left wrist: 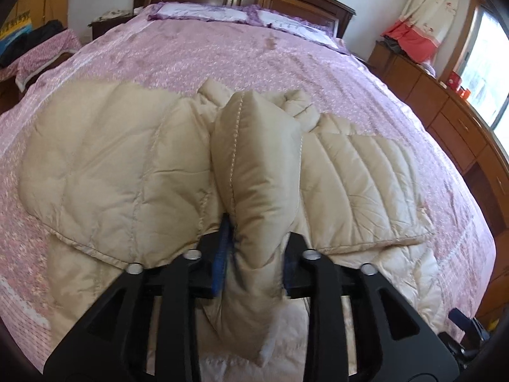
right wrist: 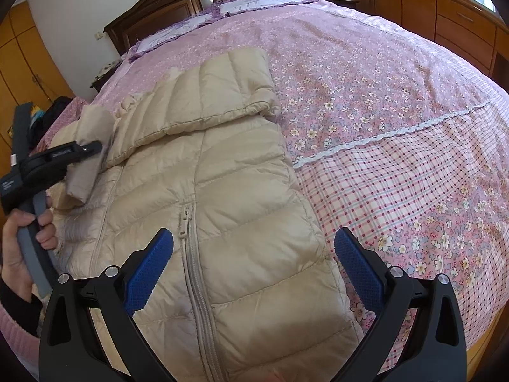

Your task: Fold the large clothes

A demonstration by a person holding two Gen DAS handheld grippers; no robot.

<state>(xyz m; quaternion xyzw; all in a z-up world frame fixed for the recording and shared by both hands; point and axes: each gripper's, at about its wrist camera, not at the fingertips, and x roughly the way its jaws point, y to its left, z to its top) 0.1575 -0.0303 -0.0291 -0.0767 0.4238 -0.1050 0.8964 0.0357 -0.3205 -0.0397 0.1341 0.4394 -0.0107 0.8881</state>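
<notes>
Two grippers work one beige quilted down jacket (right wrist: 241,191), which lies front-up on the pink floral bed (right wrist: 381,73). The left gripper (left wrist: 256,254) has its fingers pinched tight on a puffy sleeve (left wrist: 254,165), lifted clear of the body, probably to carry it across the front as a fold. The right gripper (right wrist: 253,264) hovers over the zipper (right wrist: 187,222), fingers spread wide and holding nothing, seemingly ready to steady the body.

No text can be read. The left tool (right wrist: 90,148) carries small pale markings on its black body in the right wrist view, but they are too blurred to make out.
</notes>
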